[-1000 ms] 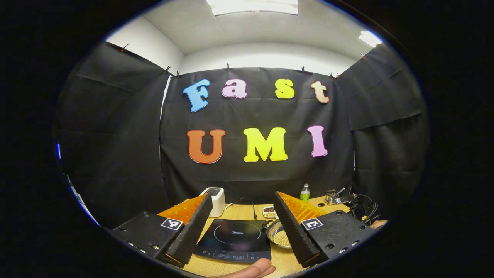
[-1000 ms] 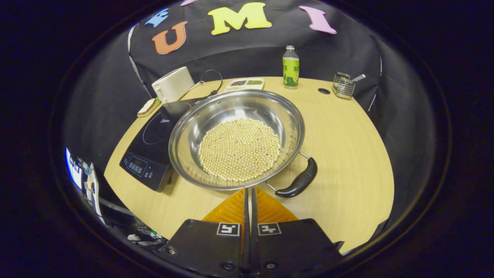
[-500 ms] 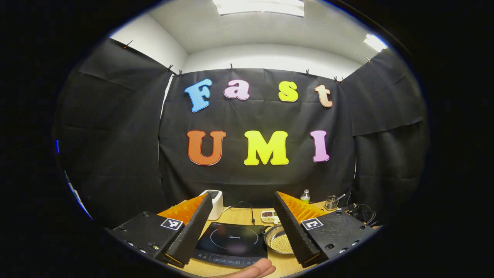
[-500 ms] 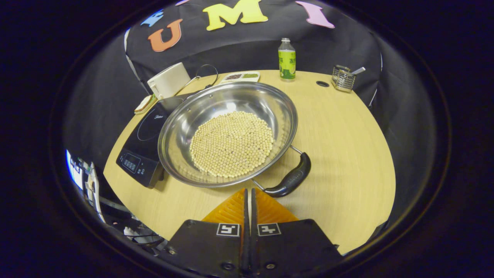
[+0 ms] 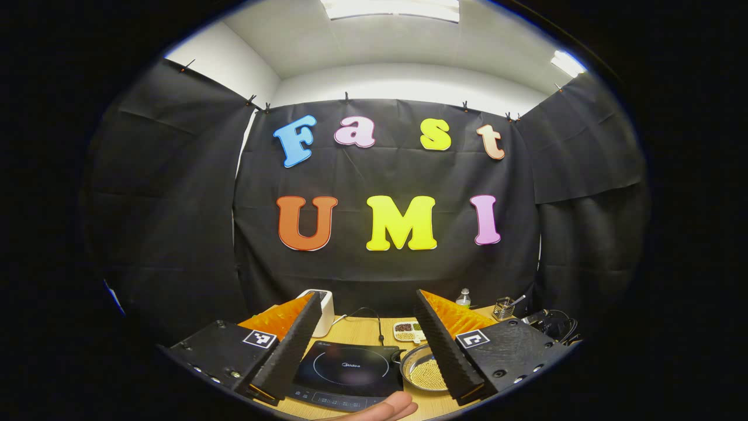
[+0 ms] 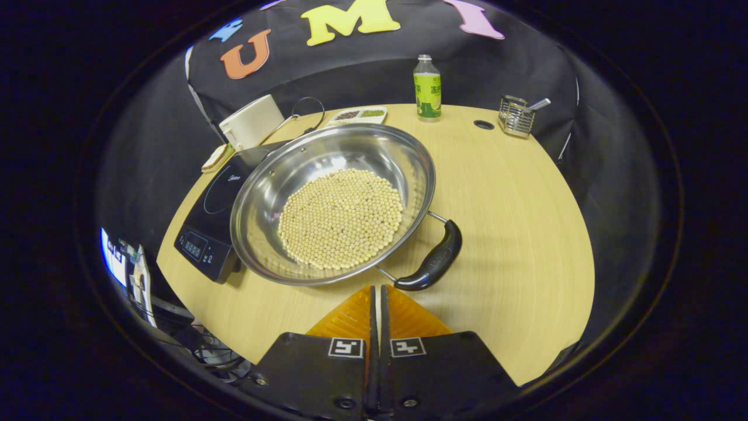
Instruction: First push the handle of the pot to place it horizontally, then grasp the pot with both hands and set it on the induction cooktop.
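Observation:
A wide steel pot [image 6: 333, 202] holding pale beans sits on the wooden table, its black handle [image 6: 432, 262] angled toward the near right. Its left rim overlaps the black induction cooktop [image 6: 210, 219]. My right gripper [image 6: 375, 289] is shut with nothing between its fingers, its tips just in front of the pot's near rim and left of the handle's end. In the left gripper view, my left gripper [image 5: 368, 318] is open and raised far back from the table; between its fingers I see the cooktop [image 5: 349, 369] and the pot [image 5: 422, 373] to its right.
A white toaster [image 6: 251, 123], a small divided dish [image 6: 356, 115], a green-labelled bottle [image 6: 428, 89] and a wire holder [image 6: 515, 116] line the table's far edge. A cable hole [image 6: 483, 124] lies near the bottle. A person's finger [image 5: 380, 407] shows at the bottom of the left gripper view.
The pot has drifted left in the right gripper view and its handle has swung further round. The left gripper has drawn back, so the cooktop and pot look smaller.

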A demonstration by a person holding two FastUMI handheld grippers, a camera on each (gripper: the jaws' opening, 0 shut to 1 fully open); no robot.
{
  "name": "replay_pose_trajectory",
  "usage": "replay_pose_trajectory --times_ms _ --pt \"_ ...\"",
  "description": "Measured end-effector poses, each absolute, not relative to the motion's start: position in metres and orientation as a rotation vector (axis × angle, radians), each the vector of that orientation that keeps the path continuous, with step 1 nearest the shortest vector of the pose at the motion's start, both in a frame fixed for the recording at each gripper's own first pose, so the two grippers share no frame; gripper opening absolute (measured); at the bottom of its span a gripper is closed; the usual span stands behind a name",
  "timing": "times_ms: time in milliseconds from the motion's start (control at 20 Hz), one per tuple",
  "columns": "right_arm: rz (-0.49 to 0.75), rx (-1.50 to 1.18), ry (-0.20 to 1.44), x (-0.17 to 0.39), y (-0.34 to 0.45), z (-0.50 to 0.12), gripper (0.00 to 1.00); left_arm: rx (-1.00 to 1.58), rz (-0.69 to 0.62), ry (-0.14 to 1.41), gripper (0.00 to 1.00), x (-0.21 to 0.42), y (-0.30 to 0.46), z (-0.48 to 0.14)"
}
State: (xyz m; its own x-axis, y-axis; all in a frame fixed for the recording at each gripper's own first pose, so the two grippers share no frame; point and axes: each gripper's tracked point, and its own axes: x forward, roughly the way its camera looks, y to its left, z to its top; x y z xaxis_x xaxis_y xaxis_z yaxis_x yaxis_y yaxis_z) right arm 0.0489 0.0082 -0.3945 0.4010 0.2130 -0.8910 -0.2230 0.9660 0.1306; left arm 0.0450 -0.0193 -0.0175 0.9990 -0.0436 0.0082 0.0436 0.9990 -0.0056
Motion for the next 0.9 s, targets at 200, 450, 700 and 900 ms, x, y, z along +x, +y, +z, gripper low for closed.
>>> replay_pose_trajectory --times_ms 200,450,700,900 --pt "0.258 -0.015 1.125 0.063 -0.004 -0.394 0.04 -0.01 -0.051 -0.003 0.85 0.053 -0.023 -0.021" --pt "0.234 -0.048 1.118 0.083 -0.017 -0.393 0.04 0.007 -0.051 0.004 0.95 0.06 -0.025 -0.025" --pt "0.227 -0.066 1.13 0.099 -0.025 -0.397 0.04 0.01 -0.048 0.004 0.95 0.069 -0.026 -0.024" --pt "0.173 -0.056 1.106 0.117 -0.036 -0.398 0.04 0.009 -0.045 0.023 0.95 0.075 -0.026 -0.033"
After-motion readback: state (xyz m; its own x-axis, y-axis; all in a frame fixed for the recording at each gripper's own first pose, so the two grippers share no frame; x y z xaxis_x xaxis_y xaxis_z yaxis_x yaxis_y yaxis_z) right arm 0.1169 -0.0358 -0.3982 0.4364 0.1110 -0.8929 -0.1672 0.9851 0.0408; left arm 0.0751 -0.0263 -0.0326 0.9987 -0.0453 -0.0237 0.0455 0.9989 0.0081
